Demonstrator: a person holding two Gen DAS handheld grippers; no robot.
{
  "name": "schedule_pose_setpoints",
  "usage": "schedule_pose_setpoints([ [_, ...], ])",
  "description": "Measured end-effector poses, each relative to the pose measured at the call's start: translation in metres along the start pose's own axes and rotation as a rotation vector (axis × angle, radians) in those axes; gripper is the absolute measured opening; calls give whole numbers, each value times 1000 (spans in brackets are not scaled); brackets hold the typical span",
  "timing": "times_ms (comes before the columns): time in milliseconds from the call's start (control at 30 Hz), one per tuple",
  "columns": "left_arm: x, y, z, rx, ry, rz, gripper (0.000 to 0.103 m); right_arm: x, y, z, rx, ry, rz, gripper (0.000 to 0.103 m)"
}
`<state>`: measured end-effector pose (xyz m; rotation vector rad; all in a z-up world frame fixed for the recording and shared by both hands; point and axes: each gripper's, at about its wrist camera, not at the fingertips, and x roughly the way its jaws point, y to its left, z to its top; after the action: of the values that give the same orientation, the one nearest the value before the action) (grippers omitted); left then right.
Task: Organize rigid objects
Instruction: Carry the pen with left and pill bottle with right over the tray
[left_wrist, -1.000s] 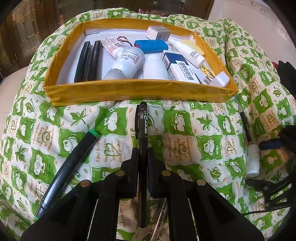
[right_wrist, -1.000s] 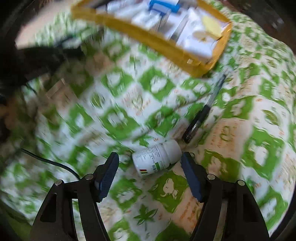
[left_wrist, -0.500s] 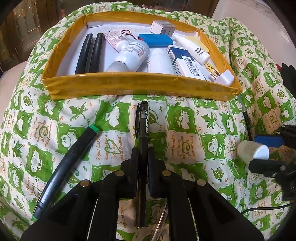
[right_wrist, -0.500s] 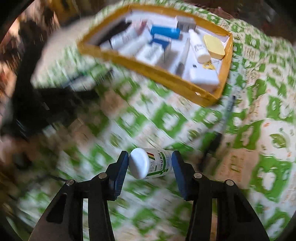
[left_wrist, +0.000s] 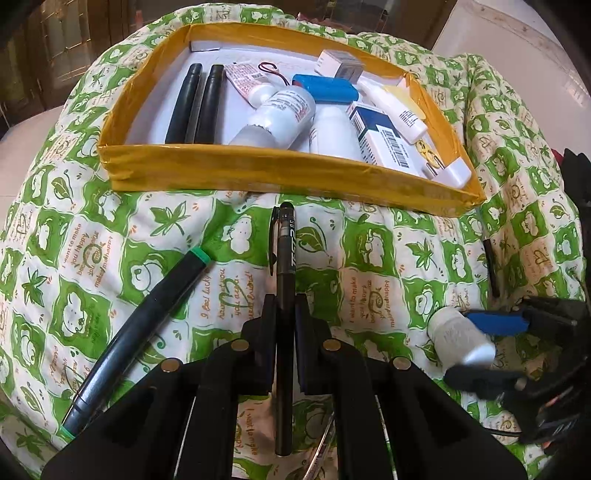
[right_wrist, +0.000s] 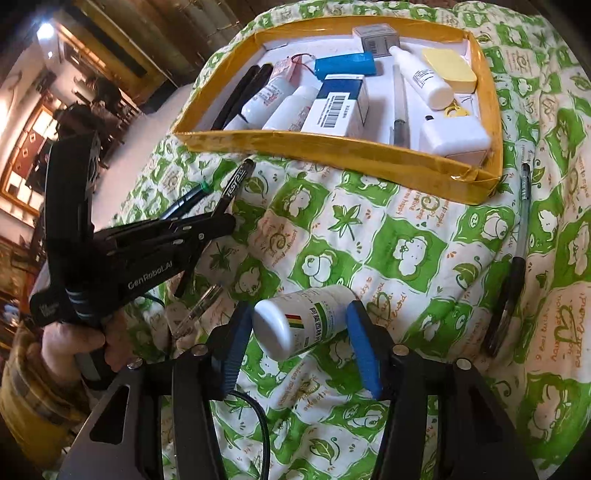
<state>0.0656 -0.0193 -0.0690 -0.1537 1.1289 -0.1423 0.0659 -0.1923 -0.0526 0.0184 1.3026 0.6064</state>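
Note:
My left gripper (left_wrist: 285, 306) is shut on a black pen (left_wrist: 286, 258) that points at the yellow tray (left_wrist: 258, 166) just ahead. The tray holds bottles, boxes, markers and a blue pack. My right gripper (right_wrist: 299, 325) has a white pill bottle (right_wrist: 306, 317) with a green label between its blue pads, cap toward the camera, tilted. Both pads touch the bottle while the jaws are opening. In the left wrist view the bottle (left_wrist: 458, 338) shows at the right, blurred, inside the right gripper (left_wrist: 480, 347). The right wrist view shows the left gripper (right_wrist: 225, 221) and its pen at the left.
A green-capped black marker (left_wrist: 147, 317) lies on the green-and-white cloth to the left of my left gripper. Another pen (right_wrist: 517, 258) lies on the cloth right of the bottle, near the tray's corner (right_wrist: 491, 177). A clear pen (right_wrist: 199, 306) lies under the left gripper. A hand (right_wrist: 74, 339) holds that gripper.
My right gripper closed around the pill bottle and raised it a little; the bottle turned cap-first toward the camera. The left gripper kept still with its pen.

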Motion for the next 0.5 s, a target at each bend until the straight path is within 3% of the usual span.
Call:
schedule_pose_setpoints([
  [100, 1, 0, 0, 2, 6, 4, 7, 14, -1, -2, 20, 46, -10, 59],
  [500, 3, -4, -1, 4, 3, 8, 7, 31, 34, -4, -117, 25, -136, 58],
])
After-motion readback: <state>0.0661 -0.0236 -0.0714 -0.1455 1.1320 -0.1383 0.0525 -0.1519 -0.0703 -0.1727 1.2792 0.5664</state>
